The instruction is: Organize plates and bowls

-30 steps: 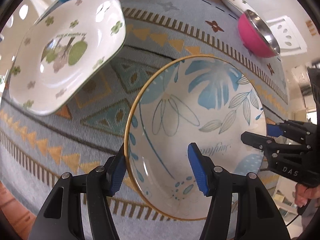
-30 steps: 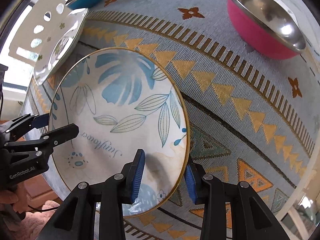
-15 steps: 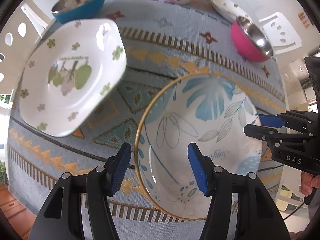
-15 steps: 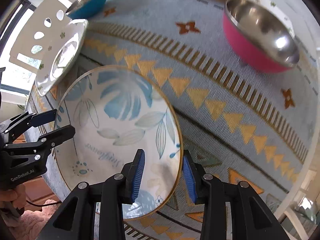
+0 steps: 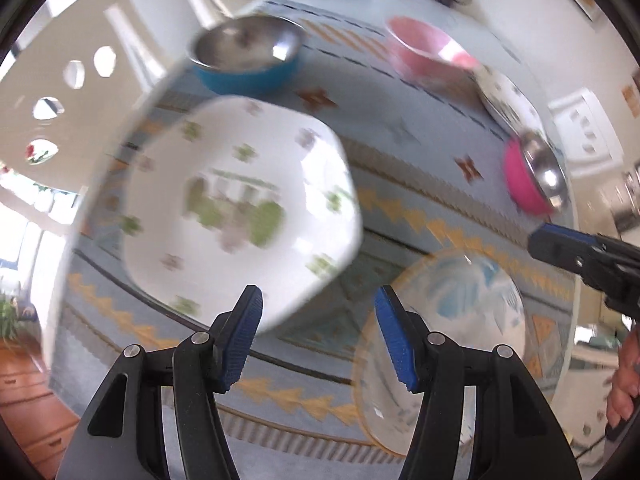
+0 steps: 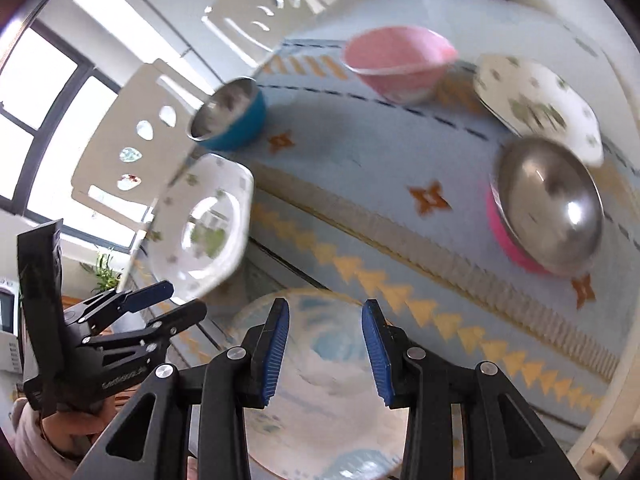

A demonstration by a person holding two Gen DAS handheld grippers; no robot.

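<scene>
Left hand-held gripper [image 5: 318, 336] and right hand-held gripper [image 6: 325, 346] both parted, empty, above the desk [image 6: 360, 184]. Blue-flowered plate [image 6: 332, 392] flat on the patterned cloth at the near edge; square white plate [image 5: 240, 204] just left, beyond it.

We can read almost nothing, motion blur everywhere. Only lettering in view: a white printed word on the black body of the left gripper [image 6: 174, 310], seen from the right wrist view, too smeared to spell out. Dishes and tablecloth [image 6: 360, 168] carry patterns only, no legible text.
</scene>
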